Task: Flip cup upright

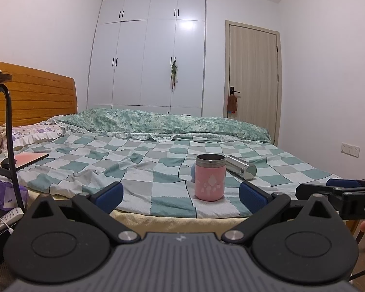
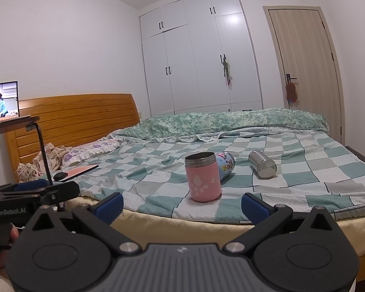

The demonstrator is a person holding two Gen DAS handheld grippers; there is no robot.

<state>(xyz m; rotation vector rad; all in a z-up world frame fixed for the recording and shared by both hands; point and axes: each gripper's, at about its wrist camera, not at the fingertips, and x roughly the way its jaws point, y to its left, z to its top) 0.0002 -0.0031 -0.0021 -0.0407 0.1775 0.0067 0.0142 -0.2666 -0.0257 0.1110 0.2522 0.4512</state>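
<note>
Pink and steel-rimmed, the insulated cup (image 1: 210,177) is standing upright near the front edge of the checkered bedspread (image 1: 138,168), its open mouth facing up, at about twelve o'clock from both grippers. Judging by that, the flip looks finished for this cup. Two others are lying on their sides: a stainless steel cup (image 2: 262,164) at roughly two o'clock from the pink one, apart from it, and a blue patterned cup (image 2: 225,163) just behind the pink one, possibly touching it. If those count, they are left to do.

Both devices are hovering low, level with the mattress edge and short of the bedspread, pointing across the bed. Left gripper (image 1: 181,192) is showing its blue pads spread wide with nothing between them. Right gripper (image 2: 181,204) is likewise gaping wide and empty, sitting beside the left one.
</note>
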